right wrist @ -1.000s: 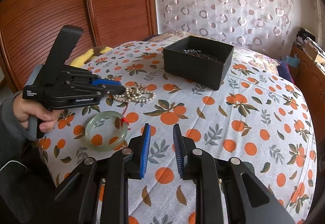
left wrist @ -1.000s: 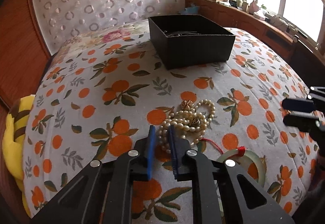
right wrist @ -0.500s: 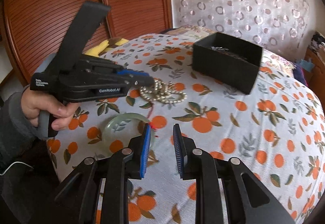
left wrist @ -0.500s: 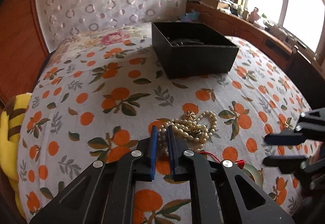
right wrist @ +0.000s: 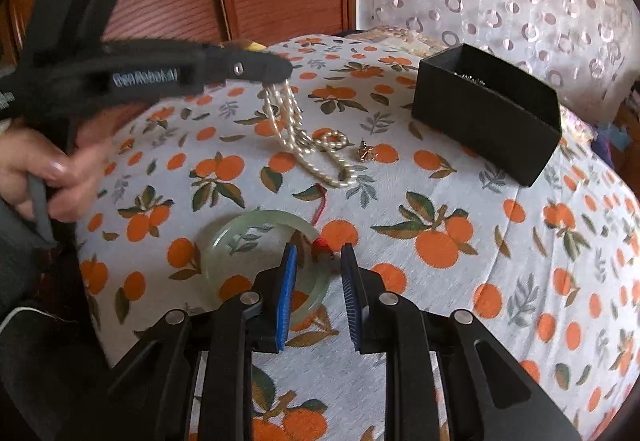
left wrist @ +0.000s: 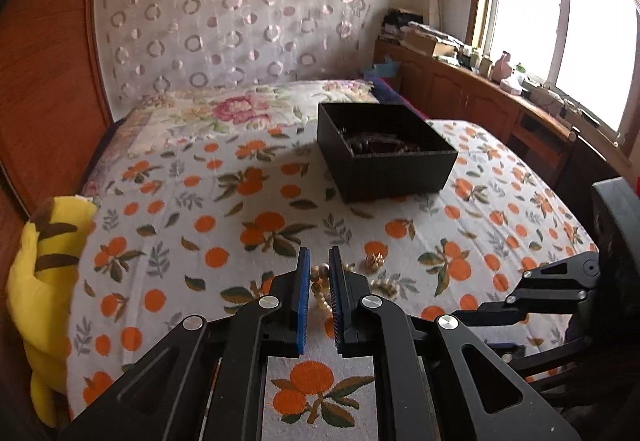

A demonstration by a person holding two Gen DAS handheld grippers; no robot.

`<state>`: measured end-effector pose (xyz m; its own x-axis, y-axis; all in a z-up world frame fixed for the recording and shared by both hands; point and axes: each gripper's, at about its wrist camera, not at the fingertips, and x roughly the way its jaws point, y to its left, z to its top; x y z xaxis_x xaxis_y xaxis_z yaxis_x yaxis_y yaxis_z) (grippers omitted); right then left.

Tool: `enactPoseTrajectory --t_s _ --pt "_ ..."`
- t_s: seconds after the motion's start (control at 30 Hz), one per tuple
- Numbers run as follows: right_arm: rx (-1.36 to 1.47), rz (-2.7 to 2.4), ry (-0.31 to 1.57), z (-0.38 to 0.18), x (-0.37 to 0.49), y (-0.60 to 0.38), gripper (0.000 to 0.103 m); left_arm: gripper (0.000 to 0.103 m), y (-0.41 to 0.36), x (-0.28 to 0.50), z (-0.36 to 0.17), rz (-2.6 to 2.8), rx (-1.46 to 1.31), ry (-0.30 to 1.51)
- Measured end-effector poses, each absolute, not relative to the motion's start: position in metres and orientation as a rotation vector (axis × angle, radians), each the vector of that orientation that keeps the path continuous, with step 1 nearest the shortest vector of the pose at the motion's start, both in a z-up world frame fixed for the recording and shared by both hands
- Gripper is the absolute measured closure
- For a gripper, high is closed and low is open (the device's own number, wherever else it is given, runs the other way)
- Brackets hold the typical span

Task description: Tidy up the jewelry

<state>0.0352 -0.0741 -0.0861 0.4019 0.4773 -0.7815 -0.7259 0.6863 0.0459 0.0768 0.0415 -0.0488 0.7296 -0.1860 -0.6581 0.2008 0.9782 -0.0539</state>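
My left gripper (left wrist: 319,281) is shut on a pearl necklace (left wrist: 320,287) and lifts one end off the bed. In the right wrist view the left gripper (right wrist: 276,75) holds the pearl necklace (right wrist: 298,133) hanging, its far end still lying on the cover. A small gold earring (right wrist: 365,153) lies beside the pearls; it also shows in the left wrist view (left wrist: 375,261). A pale green jade bangle (right wrist: 256,229) with a red cord lies just before my right gripper (right wrist: 318,281), which is open and empty, its jaws either side of the bangle's rim. A black box (left wrist: 384,157) holding dark jewelry stands beyond.
The bed cover (left wrist: 224,225) is white with orange fruit print. A yellow plush toy (left wrist: 44,273) lies at the bed's left edge. A wooden cabinet (left wrist: 480,101) with clutter runs under the window. The black box also shows in the right wrist view (right wrist: 488,117).
My left gripper closed on the pearls and raised them, so the strands now hang from it. My right gripper moved down and forward to the jade bangle.
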Motion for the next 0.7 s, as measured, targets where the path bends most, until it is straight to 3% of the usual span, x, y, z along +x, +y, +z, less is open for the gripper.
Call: enactPoseTrajectory --t_s 0.03,0.07,0.13,0.23,0.7 --pt "-0.346 0.775 0.863 -0.086 0.035 -0.073 0.079 0.095 0.041 0.076 -0.047 -0.212 0.02 0.718" --pt "-0.367 0.769 0.859 -0.086 0.034 -0.072 0.081 0.103 0.041 0.076 -0.045 -0.213 0.02 0.714" --pt "-0.367 0.763 0.86 -0.085 0.037 -0.076 0.082 0.103 0.041 0.075 -0.042 -0.214 0.016 0.704" --pt "-0.352 0.751 0.864 -0.085 0.04 -0.086 0.094 0.103 0.039 0.075 -0.039 -0.22 0.02 0.698" --pt "-0.321 0.668 0.853 -0.087 0.048 -0.124 0.094 0.102 0.049 0.081 -0.079 -0.208 0.075 0.845"
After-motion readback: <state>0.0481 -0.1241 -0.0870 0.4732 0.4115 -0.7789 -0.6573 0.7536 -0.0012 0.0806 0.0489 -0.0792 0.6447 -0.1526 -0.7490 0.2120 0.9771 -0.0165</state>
